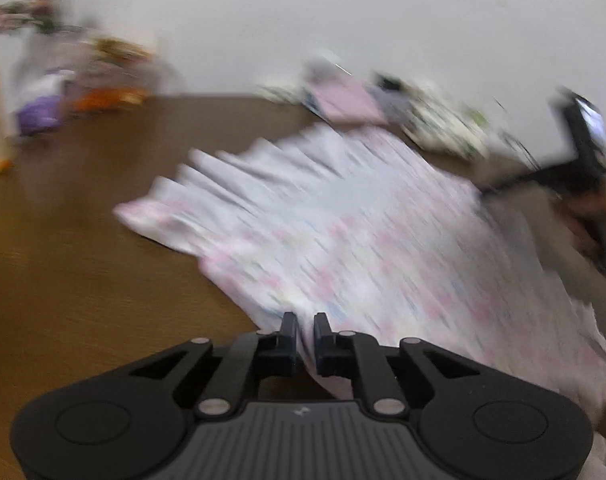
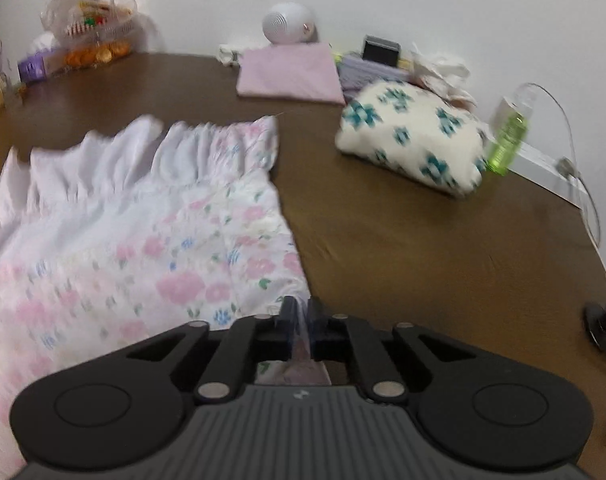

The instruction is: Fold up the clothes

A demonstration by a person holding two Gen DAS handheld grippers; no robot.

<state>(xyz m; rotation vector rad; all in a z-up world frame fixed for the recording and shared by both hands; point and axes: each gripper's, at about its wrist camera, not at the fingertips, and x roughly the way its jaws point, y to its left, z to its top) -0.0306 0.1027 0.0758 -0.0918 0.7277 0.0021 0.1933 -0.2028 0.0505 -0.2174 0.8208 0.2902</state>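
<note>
Thin white cotton printed with pink and blue flowers, the garment [image 2: 151, 248] lies spread over the middle of the brown bench [image 2: 423, 248], its gathered ruffle edge [image 2: 115, 160] toward the far side. The left claw [image 1: 304, 322] is pinched narrow on the near edge of the cloth, and the right claw [image 2: 299, 306] is likewise closed on fabric at the near right corner; a sliver of cloth shows between each pair of fingers.

By its look the cloth is light, limp and easily wrinkled, so it will sag and drag between the two grips rather than hold a line. Corners and hems are probably the best holds, since they keep an edge straight; the ruffle would bunch if seized mid-frill. Motion blur hides finer detail in the left view.

At the far right of the bench sit a folded pink cloth [image 2: 291, 74] and a cream bundle with teal flowers [image 2: 411, 140], well apart from the garment.
</note>
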